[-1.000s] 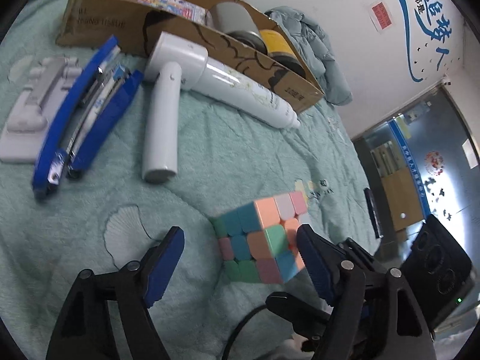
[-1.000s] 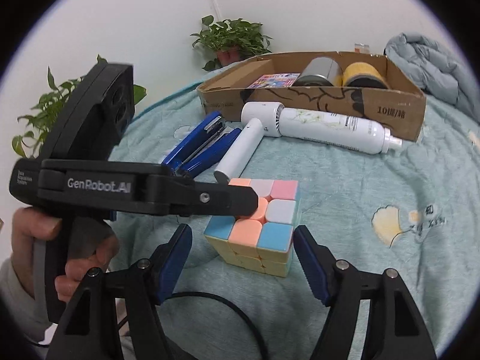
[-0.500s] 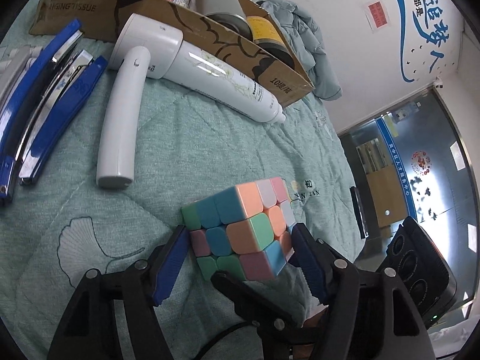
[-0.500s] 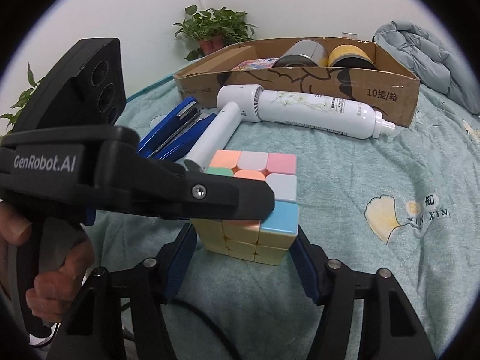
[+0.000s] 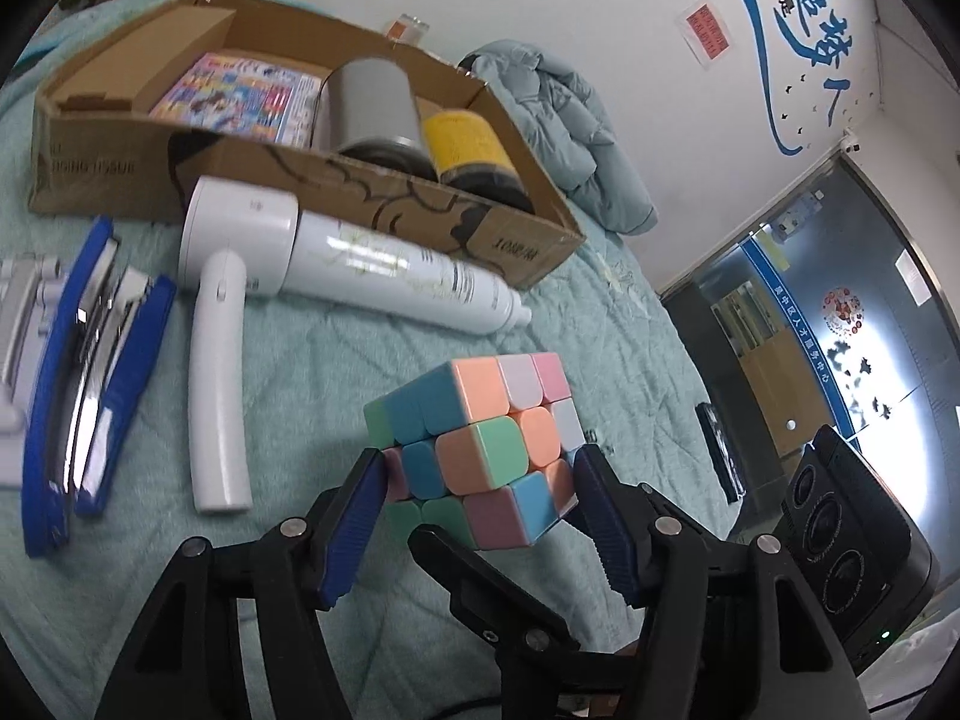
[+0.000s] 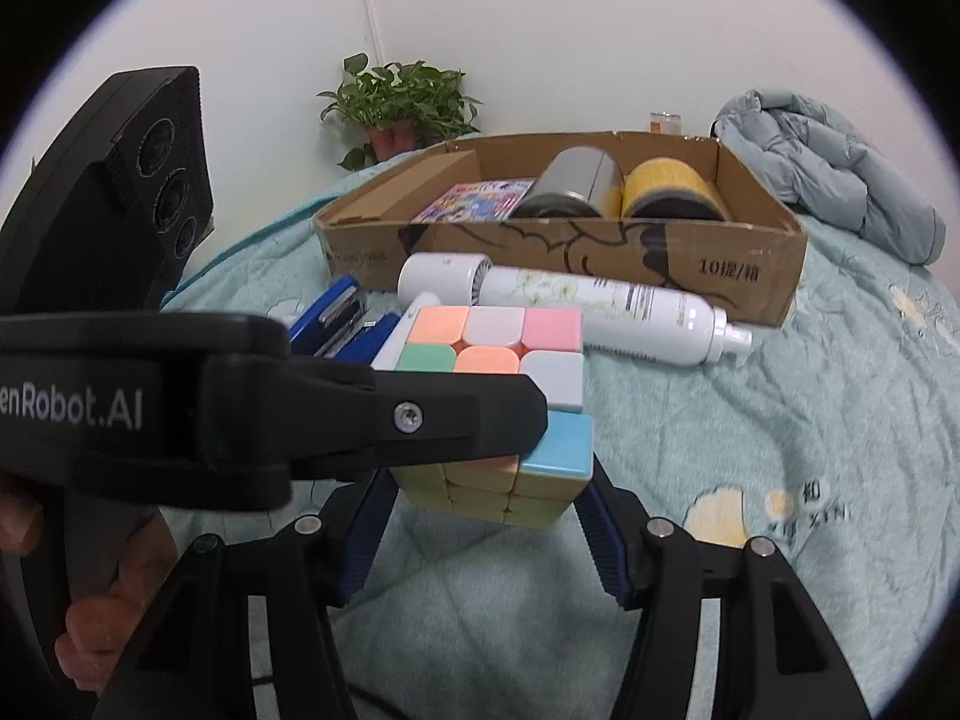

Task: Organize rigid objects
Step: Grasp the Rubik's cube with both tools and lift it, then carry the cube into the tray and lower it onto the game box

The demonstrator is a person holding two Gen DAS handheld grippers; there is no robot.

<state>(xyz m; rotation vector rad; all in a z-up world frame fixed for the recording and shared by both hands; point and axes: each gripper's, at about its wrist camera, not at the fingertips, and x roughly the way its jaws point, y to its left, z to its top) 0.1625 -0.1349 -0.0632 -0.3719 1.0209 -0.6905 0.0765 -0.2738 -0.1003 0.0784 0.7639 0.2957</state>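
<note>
A pastel puzzle cube (image 5: 480, 444) is held above the teal quilt between both grippers. My left gripper (image 5: 480, 480) is shut on its lower part, blue pads against two opposite sides. My right gripper (image 6: 489, 492) is shut on the same cube (image 6: 510, 348) from the crossing direction. The left gripper's black finger crosses the right wrist view in front of the cube. The cardboard box (image 5: 516, 240) lies beyond, holding a colourful booklet (image 5: 240, 90), a grey canister (image 5: 372, 108) and a yellow canister (image 5: 468, 144).
A white hair dryer (image 5: 222, 324) and a white spray bottle (image 5: 396, 276) lie in front of the box. A blue stapler (image 5: 84, 372) and a grey holder (image 5: 18, 300) lie at left. A padded jacket (image 6: 828, 180) and a potted plant (image 6: 402, 102) sit behind.
Both grippers closed in on the cube and shut on it. The cube has risen off the quilt and the view has lifted towards the box.
</note>
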